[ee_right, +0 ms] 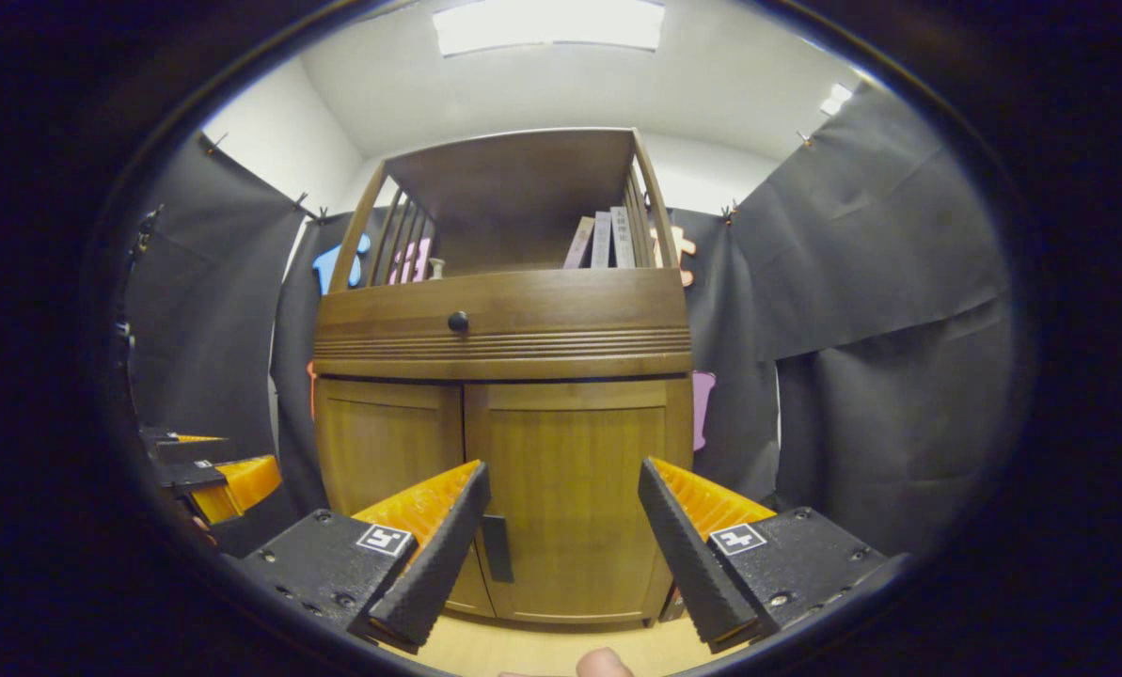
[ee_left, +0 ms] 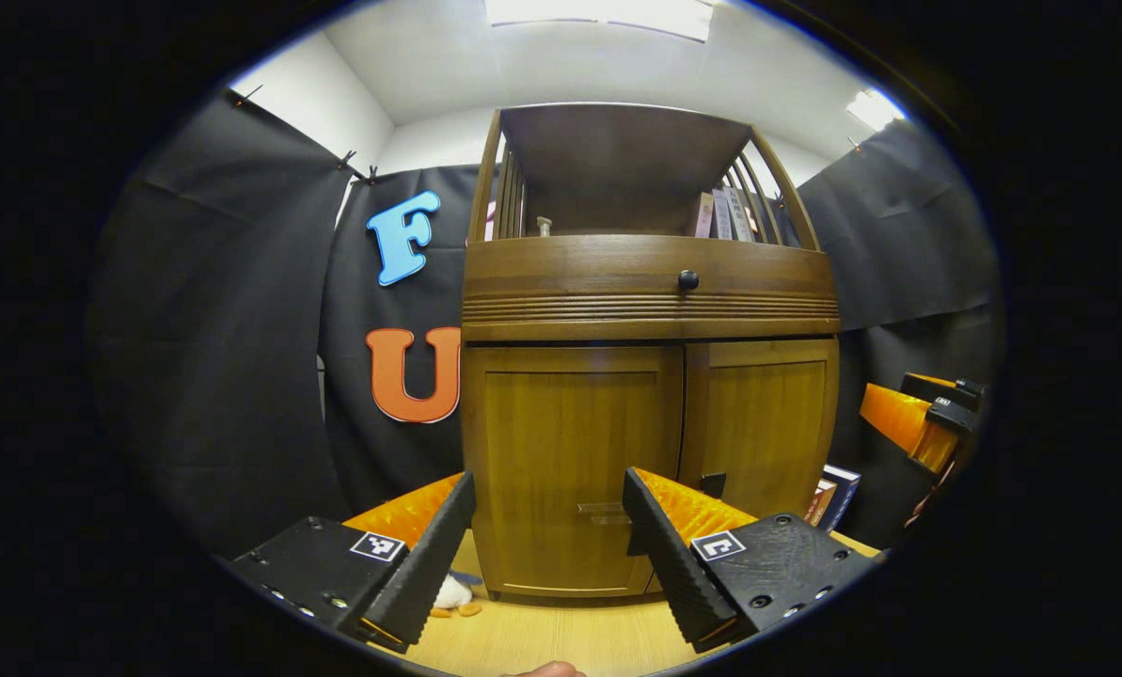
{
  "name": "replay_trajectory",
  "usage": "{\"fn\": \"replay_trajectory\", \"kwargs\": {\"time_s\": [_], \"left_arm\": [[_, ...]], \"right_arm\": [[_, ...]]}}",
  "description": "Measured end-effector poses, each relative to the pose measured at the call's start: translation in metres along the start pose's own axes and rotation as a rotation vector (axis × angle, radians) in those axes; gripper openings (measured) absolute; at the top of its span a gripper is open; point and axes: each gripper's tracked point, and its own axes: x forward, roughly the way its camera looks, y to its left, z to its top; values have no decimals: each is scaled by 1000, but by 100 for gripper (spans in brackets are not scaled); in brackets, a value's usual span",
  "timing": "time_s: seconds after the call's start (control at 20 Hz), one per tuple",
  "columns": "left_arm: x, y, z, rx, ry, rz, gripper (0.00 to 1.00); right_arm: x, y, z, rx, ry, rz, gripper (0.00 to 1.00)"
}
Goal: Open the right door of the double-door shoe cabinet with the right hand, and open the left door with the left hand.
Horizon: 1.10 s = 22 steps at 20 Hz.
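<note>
The wooden shoe cabinet (ee_left: 650,306) stands in front of me with both doors shut. In the left gripper view its left door (ee_left: 570,442) lies straight ahead, with a small handle (ee_left: 603,512) low near the centre seam. My left gripper (ee_left: 549,475) is open and short of that door, holding nothing. In the right gripper view the right door (ee_right: 570,470) is ahead, its dark handle (ee_right: 497,548) near the seam beside the left door (ee_right: 387,451). My right gripper (ee_right: 562,467) is open, apart from the door. Each gripper appears at the edge of the other's view (ee_left: 927,423) (ee_right: 203,475).
A drawer with a round knob (ee_left: 687,279) runs above the doors, and an open shelf with books (ee_left: 725,214) sits on top. More books (ee_left: 833,498) lean beside the cabinet's right side. A small plush toy (ee_left: 448,597) lies on the wooden floor at the left foot.
</note>
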Motion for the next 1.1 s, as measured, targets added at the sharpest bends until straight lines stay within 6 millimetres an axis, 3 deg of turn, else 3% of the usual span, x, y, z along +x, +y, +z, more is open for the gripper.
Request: {"fn": "replay_trajectory", "kwargs": {"time_s": [0.45,0.5,0.6,0.65,0.7,1.1], "left_arm": [[-15,38,-5,13,-3,99,95],[-17,40,-5,13,-2,103,90],[-20,44,-4,16,-2,110,95],[-22,45,-2,18,-7,113,100],[-24,47,-2,20,-9,113,95],[-33,61,-4,32,9,155,95]], "right_arm": [[22,12,-21,-6,29,18,100],[25,14,-25,-4,39,24,100],[32,19,-31,3,52,39,100],[37,21,-36,5,56,44,100],[42,23,-41,7,63,46,100],[77,35,-83,16,150,55,100]]}}
